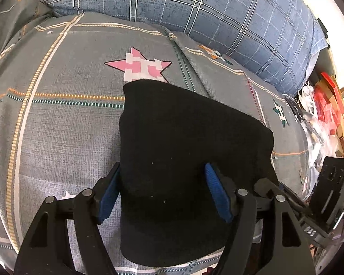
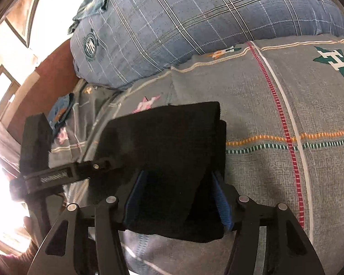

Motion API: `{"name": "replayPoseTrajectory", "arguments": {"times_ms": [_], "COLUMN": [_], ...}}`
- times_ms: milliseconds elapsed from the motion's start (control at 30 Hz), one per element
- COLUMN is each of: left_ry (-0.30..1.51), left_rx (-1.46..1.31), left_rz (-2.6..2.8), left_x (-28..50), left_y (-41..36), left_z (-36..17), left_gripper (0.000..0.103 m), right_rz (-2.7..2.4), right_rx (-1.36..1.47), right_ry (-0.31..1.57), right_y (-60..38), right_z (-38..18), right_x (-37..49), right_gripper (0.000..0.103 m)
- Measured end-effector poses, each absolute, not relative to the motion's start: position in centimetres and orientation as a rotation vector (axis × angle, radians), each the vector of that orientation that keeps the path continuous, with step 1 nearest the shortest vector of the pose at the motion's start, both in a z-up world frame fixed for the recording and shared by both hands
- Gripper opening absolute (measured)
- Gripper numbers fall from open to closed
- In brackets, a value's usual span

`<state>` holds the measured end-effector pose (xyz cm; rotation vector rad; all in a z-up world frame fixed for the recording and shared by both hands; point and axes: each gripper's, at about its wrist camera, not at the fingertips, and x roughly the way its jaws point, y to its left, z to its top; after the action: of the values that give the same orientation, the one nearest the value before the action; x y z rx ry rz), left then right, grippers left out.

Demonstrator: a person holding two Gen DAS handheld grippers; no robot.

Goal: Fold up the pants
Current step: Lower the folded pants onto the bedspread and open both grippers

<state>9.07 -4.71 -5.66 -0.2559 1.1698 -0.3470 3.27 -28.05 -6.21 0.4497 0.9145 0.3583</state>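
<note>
On the gray bedspread [image 1: 57, 126], folded black pants [image 1: 183, 149] between both wide-spread tools

Daylit, sharp centre; fisheye bending at edges; window [image 2: 2, 84] glare blown out left, right-wrist view.
</note>
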Motion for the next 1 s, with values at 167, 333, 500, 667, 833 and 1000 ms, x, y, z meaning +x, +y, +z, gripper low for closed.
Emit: {"name": "replayPoseTrajectory", "arguments": {"times_ms": [167,333,500,667,833,1000], "left_ry": [1.107,1.052,0.999,0.959,1.082,1.007], "left_rx": [-0.213,-0.315,-0.285,-0.273,-0.163,-0.205], "left_rz": [-0.311,-0.317,-0.331,-0.302,-0.177,-0.169], "left_x": [8.3,6.6,9.9,16.1,20.8,17.3], "left_y": [-4.9,-3.7,-4.9,-6.8,-7.8,-4.6], "left_z": [-4.8,-2.7,-0.1,0.9,-3.3,-2.9], "left_gripper": [0.057,0.052,0.052,0.053,0.054,0.066], "right_rz": [0.343,0.369,0.349,0.309,0.105,0.105], "right_rx": [0.401,0.46,0.436,0.396,0.326,0.385], "right_ry": [0.871,0.775,0.74,0.656,0.828,0.791], "right_y": [-27.7,-28.1,-28.3,-28.5,-29.5,-30.5], "right_z": [-5.4,-3.2,-1.3,1.2,-2.1,-2.1], "right_x": [2.4,1.1,4.1,9.2,14.3,11.3], "right_gripper": [0.036,0.03,0.029,0.024,0.026,0.048]}}
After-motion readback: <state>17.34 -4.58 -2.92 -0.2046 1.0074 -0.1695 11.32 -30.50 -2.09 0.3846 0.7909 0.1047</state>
